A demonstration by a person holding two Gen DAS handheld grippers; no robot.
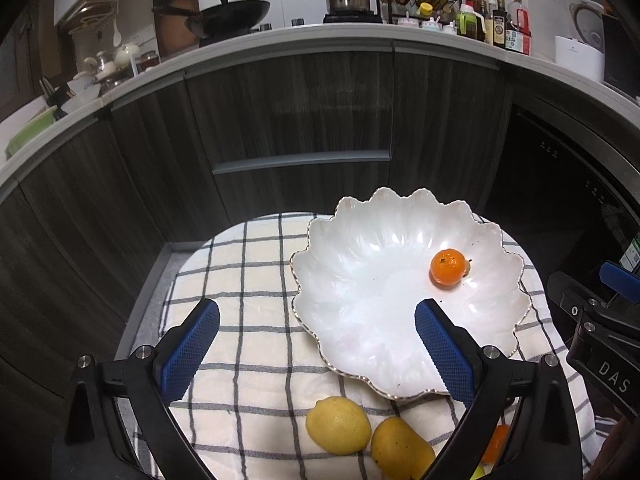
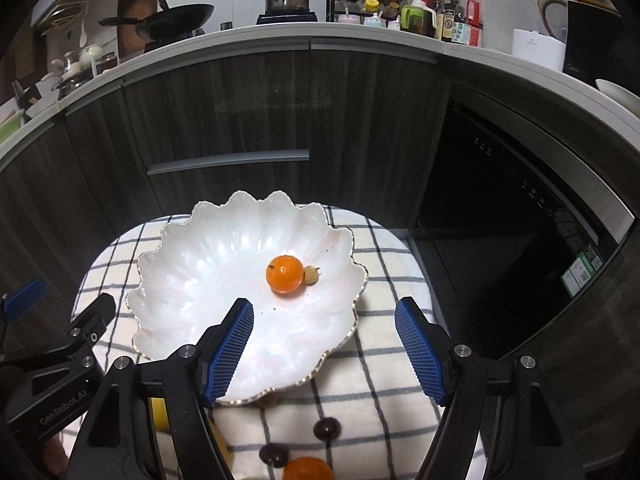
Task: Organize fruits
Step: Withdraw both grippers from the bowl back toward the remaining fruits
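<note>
A white scalloped bowl [image 1: 380, 280] [image 2: 224, 280] sits on a checked cloth [image 1: 240, 280] [image 2: 380, 400]. In it lie an orange mandarin [image 1: 447, 266] [image 2: 285, 273] and a small tan fruit [image 2: 311, 274] beside it. On the cloth near me are a lemon [image 1: 338, 425], a yellow mango-like fruit [image 1: 400, 450], another orange fruit [image 1: 496, 442] [image 2: 308, 469] and two dark small fruits [image 2: 327, 428]. My left gripper [image 1: 316, 312] is open and empty, above the bowl's left rim. My right gripper [image 2: 324, 312] is open and empty, above the bowl's right rim.
Dark wood cabinets [image 1: 288, 120] rise just behind the cloth. A counter [image 1: 320, 36] above carries a wok, a pot, a spice rack and bottles. A dark appliance front [image 2: 520, 240] stands at the right.
</note>
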